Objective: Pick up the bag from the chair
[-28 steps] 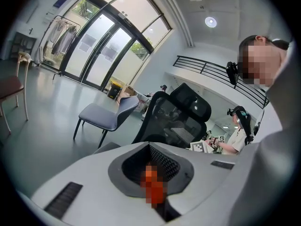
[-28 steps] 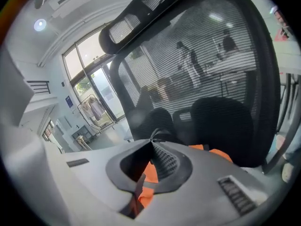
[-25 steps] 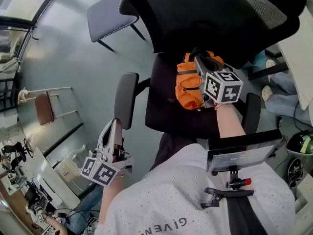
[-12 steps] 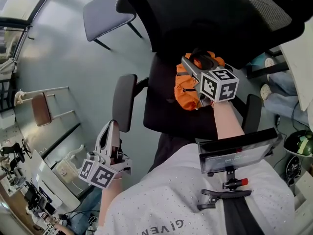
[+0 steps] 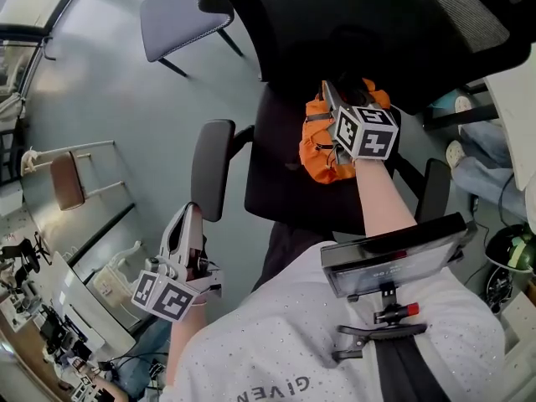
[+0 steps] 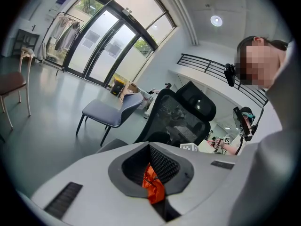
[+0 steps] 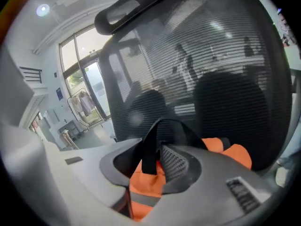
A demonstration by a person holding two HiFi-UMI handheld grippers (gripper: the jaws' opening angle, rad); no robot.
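Here, the right hand-held gripper (image 5: 331, 92) sits at about 1 o'clock in the head view, its marker cube nearest the camera and its jaws pointing away toward the chair back. In the right gripper view its jaws (image 7: 157, 149) are drawn together on the black strap (image 7: 149, 155) of the bag (image 7: 146, 186). The strap arches up over the jaw tips and drops between them, with orange fabric showing just below and to the right.

The bag (image 5: 316, 147) is orange with grey bands. It rests on the dark seat of the office chair (image 5: 276, 187), touching the foot of the mesh backrest (image 7: 221, 55), directly under the right hand-held gripper. The bare right forearm (image 5: 381, 203) runs back from the cube toward 5 o'clock.

The left hand-held gripper (image 5: 188, 216) hangs at about 7 o'clock, well apart from the bag and just below the chair's left armrest (image 5: 212, 168). In the left gripper view its jaws (image 6: 149, 146) are closed tip to tip and grip nothing — the orange seen through the gap behind the tips is the distant bag.

Farther out, a grey side chair (image 5: 172, 19) stands on the pale floor at 11 o'clock; the same chair (image 6: 106, 114) appears at 9 o'clock in the left gripper view. A brown-seated stool (image 5: 65, 182) stands near the 9 o'clock edge, and a clamped screen (image 5: 394, 256) sits on the person's chest at 5 o'clock.
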